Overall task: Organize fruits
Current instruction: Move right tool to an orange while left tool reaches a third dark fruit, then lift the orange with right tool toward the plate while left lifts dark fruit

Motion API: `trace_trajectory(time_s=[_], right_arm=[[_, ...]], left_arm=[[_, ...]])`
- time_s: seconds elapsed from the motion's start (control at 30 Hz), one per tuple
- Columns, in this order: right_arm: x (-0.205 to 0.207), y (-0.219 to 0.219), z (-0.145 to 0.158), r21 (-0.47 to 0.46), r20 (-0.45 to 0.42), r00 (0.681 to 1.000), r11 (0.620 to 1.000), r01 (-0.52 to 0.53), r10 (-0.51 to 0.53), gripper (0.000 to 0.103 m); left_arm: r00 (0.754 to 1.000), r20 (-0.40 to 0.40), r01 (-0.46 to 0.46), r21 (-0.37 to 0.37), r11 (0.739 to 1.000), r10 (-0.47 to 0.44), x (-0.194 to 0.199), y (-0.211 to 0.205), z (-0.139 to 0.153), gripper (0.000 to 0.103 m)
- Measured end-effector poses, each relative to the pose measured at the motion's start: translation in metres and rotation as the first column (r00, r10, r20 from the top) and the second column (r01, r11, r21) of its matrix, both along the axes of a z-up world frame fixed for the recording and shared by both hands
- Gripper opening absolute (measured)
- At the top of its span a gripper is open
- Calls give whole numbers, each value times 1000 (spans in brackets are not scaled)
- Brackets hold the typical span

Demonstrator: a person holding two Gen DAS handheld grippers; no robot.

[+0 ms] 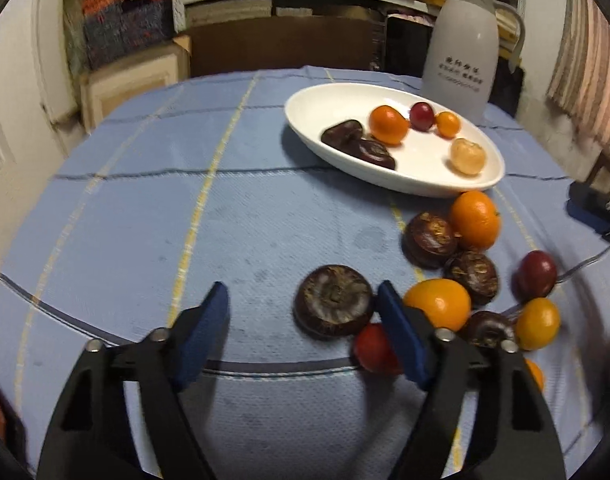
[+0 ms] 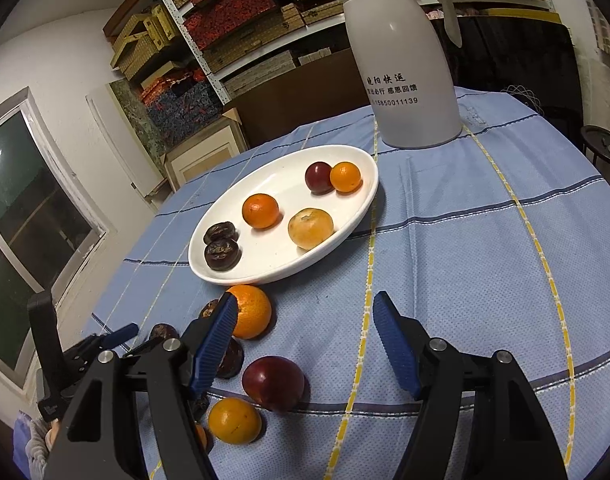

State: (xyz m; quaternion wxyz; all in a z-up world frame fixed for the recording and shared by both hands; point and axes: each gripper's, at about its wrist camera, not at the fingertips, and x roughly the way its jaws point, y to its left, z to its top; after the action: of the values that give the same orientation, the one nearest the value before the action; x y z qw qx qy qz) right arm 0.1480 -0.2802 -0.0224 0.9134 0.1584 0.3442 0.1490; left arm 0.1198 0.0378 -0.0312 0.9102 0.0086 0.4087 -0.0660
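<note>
A white oval plate holds two dark water chestnuts, two oranges, a red plum and a pale peeled fruit. On the blue cloth lie loose fruits: a big dark water chestnut, several more chestnuts, oranges and dark red plums. My left gripper is open and empty, low over the cloth; the big chestnut sits just inside its right finger. My right gripper is open and empty, hovering right of the loose pile. The left gripper also shows in the right wrist view.
A tall white thermos jug stands behind the plate at the table's far side. Shelves with boxes fill the back wall. A window is at the left. The table edge curves close on all sides.
</note>
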Motion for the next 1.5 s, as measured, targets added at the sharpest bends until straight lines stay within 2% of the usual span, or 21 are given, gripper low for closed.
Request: trace_trajectory(time_s=[0.1,0.2,0.3,0.37,0.47,0.53,0.6,0.73,0.8,0.93,1.07,1.2,1.3,1.37,1.5], right_arm=[[0,-1,0,1,-1,1000,1000,2,-2,71],[-1,-3,0,11,-4,1000,1000,5,-5,71],[-1,-1,1,11,-2,1000,1000,0,0,71],[-2,1,2,6,1,1000,1000,-8,8,71],[-3,2,2,0,3,1000,1000,-10,10,71],[-2,1,1,1,-1,1000,1000,-7,7,71],[-2,2,1,2,-2,1000,1000,-6,6,71],[-2,2,1,-1,-2,1000,1000,-12,12,71],[-2,4,0,-3,-1,1000,1000,-21,21,71],[-4,12,-1,-20,-2,999,999,-51,51,71],[-3,29,-2,-35,-15,995,994,-101,100,71],[4,57,-4,-95,-42,988,984,-151,148,71],[19,76,-8,-131,-81,986,979,-156,147,70],[30,84,-12,-128,-108,983,979,-160,147,66],[44,90,-26,-127,-156,977,978,-165,145,46]], left_arm=[[1000,-4,10,-35,999,-10,-1,7,2,65],[998,16,-58,-99,993,60,-3,33,10,65],[987,40,-154,-47,987,156,-5,43,12,63],[994,32,-100,-39,994,101,-4,31,9,62],[997,30,-66,67,996,65,-3,10,4,62],[999,7,-39,90,995,38,0,2,-2,62],[1000,-7,-25,84,996,26,1,2,-3,60],[997,-30,-65,15,998,66,4,18,-5,43],[997,-35,-73,-7,997,73,4,22,-5,43],[997,-30,-72,21,997,73,4,18,-7,43],[996,-31,-80,8,997,80,5,19,-7,42],[996,-29,-79,12,997,79,5,17,-7,42],[997,-30,-72,7,997,73,5,17,-7,42],[997,-30,-66,9,998,66,6,15,-7,42],[998,-33,-49,-4,999,49,7,13,-7,42]])
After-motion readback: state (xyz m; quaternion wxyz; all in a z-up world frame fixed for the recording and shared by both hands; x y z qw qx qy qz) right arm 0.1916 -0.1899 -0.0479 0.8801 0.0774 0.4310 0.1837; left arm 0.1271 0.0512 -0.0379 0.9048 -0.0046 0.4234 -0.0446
